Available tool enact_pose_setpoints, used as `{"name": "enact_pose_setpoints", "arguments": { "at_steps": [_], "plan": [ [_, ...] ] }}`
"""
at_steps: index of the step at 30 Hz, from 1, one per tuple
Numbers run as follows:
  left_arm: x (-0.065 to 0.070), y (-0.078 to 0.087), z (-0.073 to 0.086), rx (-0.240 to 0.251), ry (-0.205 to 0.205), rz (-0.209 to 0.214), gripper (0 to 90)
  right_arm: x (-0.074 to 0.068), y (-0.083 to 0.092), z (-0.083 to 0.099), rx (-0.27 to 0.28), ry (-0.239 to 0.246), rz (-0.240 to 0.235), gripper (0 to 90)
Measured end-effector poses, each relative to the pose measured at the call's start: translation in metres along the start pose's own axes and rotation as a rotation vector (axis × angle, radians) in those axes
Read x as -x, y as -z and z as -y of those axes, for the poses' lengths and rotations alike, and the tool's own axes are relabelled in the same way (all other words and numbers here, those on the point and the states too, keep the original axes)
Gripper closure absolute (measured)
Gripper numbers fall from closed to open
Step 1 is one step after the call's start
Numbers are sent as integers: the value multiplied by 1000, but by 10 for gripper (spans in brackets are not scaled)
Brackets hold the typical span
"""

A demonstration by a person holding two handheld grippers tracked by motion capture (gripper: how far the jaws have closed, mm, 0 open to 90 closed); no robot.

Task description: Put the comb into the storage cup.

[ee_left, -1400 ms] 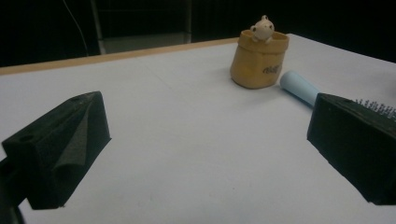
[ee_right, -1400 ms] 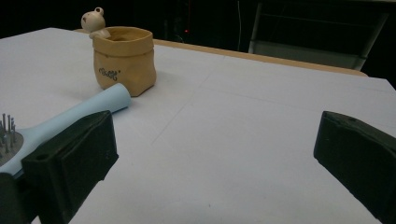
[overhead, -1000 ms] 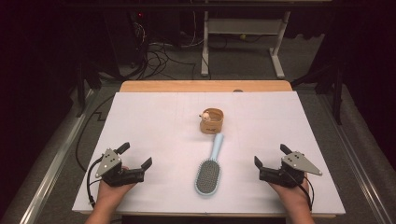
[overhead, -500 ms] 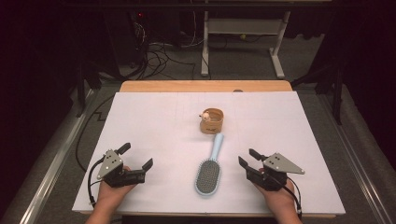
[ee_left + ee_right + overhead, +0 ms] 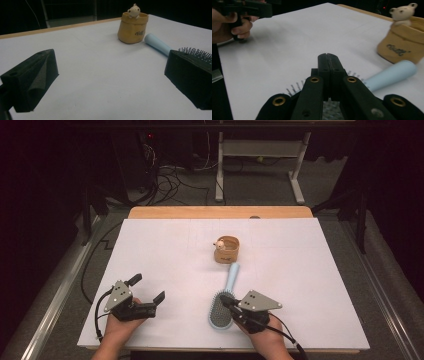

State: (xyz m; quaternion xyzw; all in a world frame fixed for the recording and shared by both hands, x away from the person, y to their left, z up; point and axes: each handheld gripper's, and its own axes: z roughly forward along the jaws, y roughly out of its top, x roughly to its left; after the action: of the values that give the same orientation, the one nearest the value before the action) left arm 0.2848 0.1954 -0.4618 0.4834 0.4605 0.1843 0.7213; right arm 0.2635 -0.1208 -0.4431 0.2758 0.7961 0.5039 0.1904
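The tan pouch-shaped holder (image 5: 133, 28) carries dark cursive lettering on its front, too small and blurred to read; a cream toy bear (image 5: 133, 11) peeks over its rim. It stands near the table's centre, toward twelve o'clock from the pale blue plastic hairbrush (image 5: 224, 296), whose handle tip lies just beside it. The right gripper (image 5: 225, 300) hovers over the brush head at the head's three o'clock edge, its jaws just clamped together on nothing, hiding part of the bristles. The left gripper (image 5: 147, 294), at nine o'clock, stands spread wide and empty on the white table cover (image 5: 165, 255).
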Motion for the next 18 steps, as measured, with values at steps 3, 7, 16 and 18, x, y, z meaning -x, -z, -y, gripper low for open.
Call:
{"name": "enact_pose_setpoints", "arguments": {
  "at_steps": [3, 7, 16, 18],
  "plan": [
    [0, 0, 0, 5, -1, 2, 0, -13, -7, -1, -23, 6, -30, 900],
    [1, 0, 0, -2, -4, 7, 0, -29, -17, 0, -66, 33, -54, 900],
    [2, 1, -1, -5, -8, 22, 0, -45, -27, 7, -158, 75, -54, 900],
    [2, 2, 0, -5, -6, 25, 0, -45, -26, 7, -164, 57, -60, 900]
  ]
}}
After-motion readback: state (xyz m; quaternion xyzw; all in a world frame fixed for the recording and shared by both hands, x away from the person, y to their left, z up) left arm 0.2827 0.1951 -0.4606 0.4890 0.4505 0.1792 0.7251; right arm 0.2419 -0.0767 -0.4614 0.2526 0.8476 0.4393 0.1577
